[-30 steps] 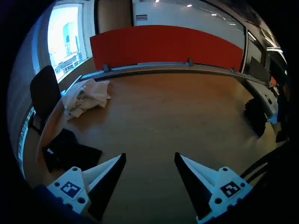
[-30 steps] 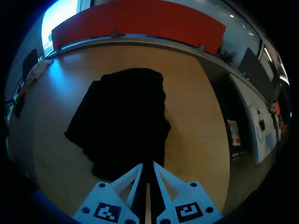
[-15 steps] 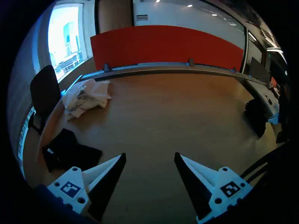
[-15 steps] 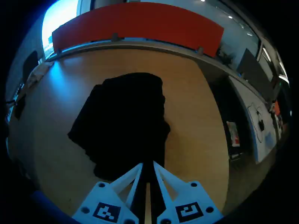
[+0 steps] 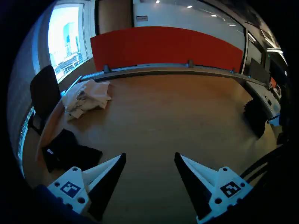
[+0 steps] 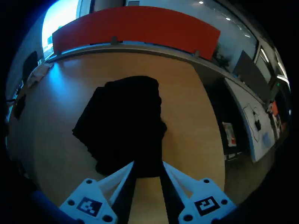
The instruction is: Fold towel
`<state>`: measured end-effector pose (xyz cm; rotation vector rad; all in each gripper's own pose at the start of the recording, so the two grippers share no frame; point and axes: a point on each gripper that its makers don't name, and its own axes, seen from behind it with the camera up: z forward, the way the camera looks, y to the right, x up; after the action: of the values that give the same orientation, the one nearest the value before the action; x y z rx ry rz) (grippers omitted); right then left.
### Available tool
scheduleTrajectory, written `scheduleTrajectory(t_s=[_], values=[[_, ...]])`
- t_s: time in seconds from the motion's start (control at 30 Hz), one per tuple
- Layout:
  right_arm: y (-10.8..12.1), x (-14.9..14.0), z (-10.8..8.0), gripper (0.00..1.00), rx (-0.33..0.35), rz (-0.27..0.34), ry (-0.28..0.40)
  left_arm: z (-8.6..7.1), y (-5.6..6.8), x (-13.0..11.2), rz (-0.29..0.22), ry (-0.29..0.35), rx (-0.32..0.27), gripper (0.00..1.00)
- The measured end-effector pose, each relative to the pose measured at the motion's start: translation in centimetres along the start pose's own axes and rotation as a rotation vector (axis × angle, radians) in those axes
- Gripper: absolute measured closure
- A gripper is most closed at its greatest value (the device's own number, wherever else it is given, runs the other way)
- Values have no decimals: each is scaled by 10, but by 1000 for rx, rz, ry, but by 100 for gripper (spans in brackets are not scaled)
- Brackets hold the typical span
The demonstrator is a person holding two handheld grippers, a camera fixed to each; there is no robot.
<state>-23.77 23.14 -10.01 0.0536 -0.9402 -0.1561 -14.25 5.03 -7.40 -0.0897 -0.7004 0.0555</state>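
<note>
Likely between folds: black towel (image 6: 123, 119) lying loosely layered on the wooden surface (image 6: 190, 112), near edge between the right gripper (image 6: 147, 164) jaws, slightly parted, not pinching. Left gripper (image 5: 149, 154) jaws spread wide over bare wood. Next: pinch both near corners, lift, carry across evenly.

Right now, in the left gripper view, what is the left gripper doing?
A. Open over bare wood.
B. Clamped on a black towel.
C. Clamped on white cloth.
A: the left gripper has its fingers spread wide with bare wooden table between them; the white cloth lies far off.
</note>
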Motion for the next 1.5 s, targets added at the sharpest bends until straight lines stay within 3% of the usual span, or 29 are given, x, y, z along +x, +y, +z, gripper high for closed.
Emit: scheduleTrajectory(t_s=[0.13,0.2,0.7,1.1,1.5], values=[[0,-2,-3,14,-5,3,0,-1,1,0,-1,4,-3,4],[-1,-2,-4,12,-5,5,1,-2,1,1,-2,6,-4,3],[-3,10,-18,11,-45,38,62,-4,-2,4,-8,22,-10,3],[-15,71,-55,12,-76,79,308,-2,0,15,-24,56,-22,3],[-15,135,-96,12,-112,178,570,-2,0,27,-37,97,-20,3]])
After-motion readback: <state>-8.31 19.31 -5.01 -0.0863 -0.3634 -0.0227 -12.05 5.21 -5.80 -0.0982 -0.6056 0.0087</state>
